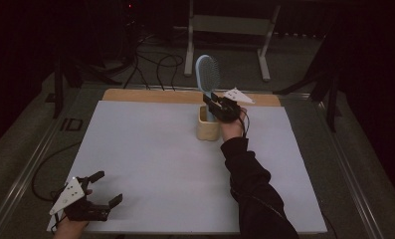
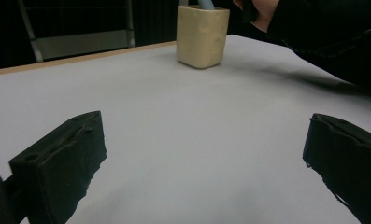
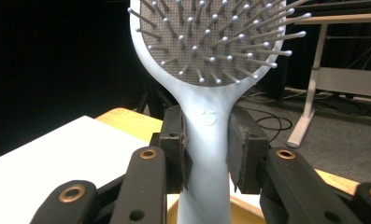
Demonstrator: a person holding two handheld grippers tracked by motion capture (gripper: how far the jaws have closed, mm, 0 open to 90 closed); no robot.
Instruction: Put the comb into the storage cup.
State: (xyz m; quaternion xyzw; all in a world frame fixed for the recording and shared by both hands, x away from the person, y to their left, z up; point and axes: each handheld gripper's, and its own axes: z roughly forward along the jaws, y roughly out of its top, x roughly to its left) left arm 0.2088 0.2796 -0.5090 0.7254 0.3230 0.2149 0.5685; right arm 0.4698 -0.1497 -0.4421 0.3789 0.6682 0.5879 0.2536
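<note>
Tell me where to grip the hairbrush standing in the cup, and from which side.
Grip the hairbrush on its narrow neck just below the bristle head, coming level from the bristle side, as the right claw does. The handle stands upright in the cup, and the neck fits between the pads.

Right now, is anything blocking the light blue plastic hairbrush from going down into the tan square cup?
Nothing visible does. The right gripper clamps the light blue plastic hairbrush by its handle, whose lower end already reaches into the tan square cup.

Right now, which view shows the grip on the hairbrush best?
The right gripper view: the right hand-held gripper pads clamp the hairbrush handle, close up. The high view shows it small, standing in the cup. The left gripper view shows a sliver above the cup.
</note>
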